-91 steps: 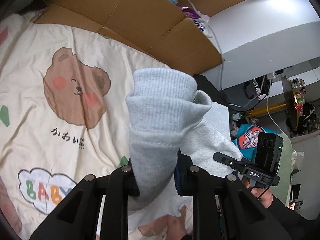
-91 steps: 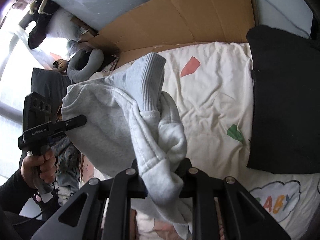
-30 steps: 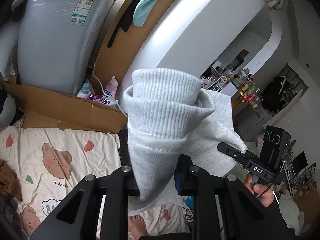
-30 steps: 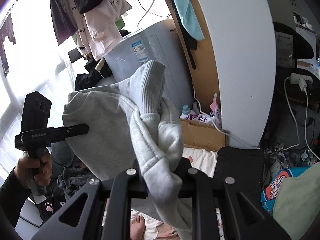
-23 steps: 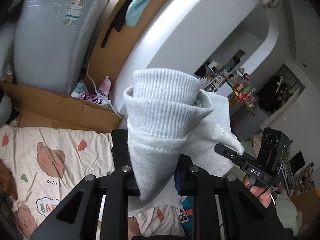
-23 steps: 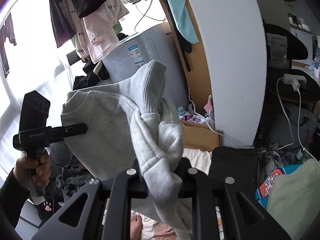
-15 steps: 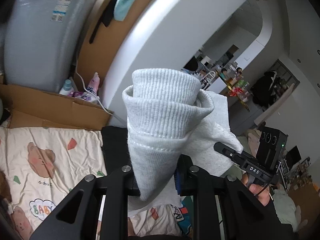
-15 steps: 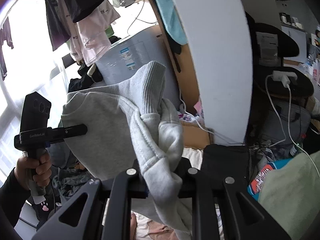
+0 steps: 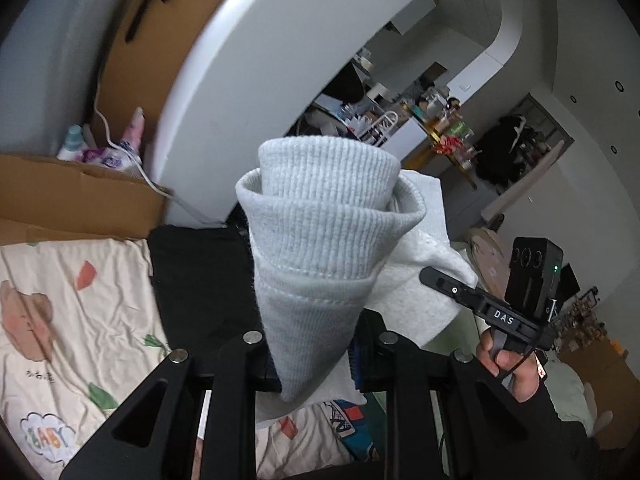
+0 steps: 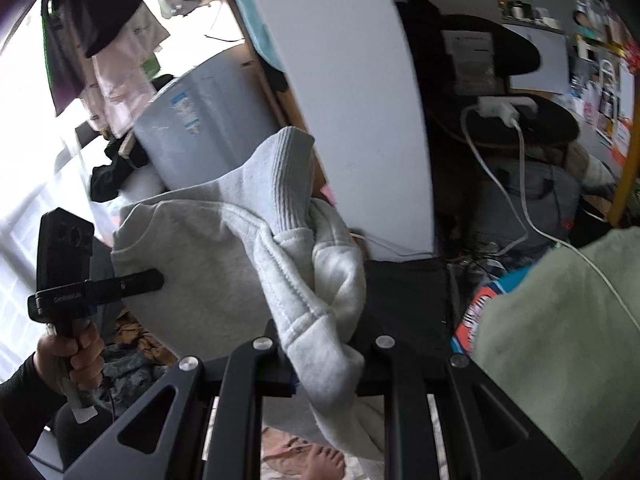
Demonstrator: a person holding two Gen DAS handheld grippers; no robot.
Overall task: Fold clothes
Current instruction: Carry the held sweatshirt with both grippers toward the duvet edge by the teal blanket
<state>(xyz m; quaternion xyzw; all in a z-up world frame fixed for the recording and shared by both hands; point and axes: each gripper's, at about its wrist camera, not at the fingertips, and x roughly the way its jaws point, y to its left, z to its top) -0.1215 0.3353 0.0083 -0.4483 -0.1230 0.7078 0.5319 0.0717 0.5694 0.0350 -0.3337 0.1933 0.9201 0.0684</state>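
A cream blanket with bears covers the floor, a black cloth on it beside cardboard. The left gripper and right gripper each pinch the grey sweater.

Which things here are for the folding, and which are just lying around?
For the folding:
grey sweatshirt
left gripper
right gripper
cartoon bedsheet

Just lying around:
cardboard
bottles
white charger cable
black cloth
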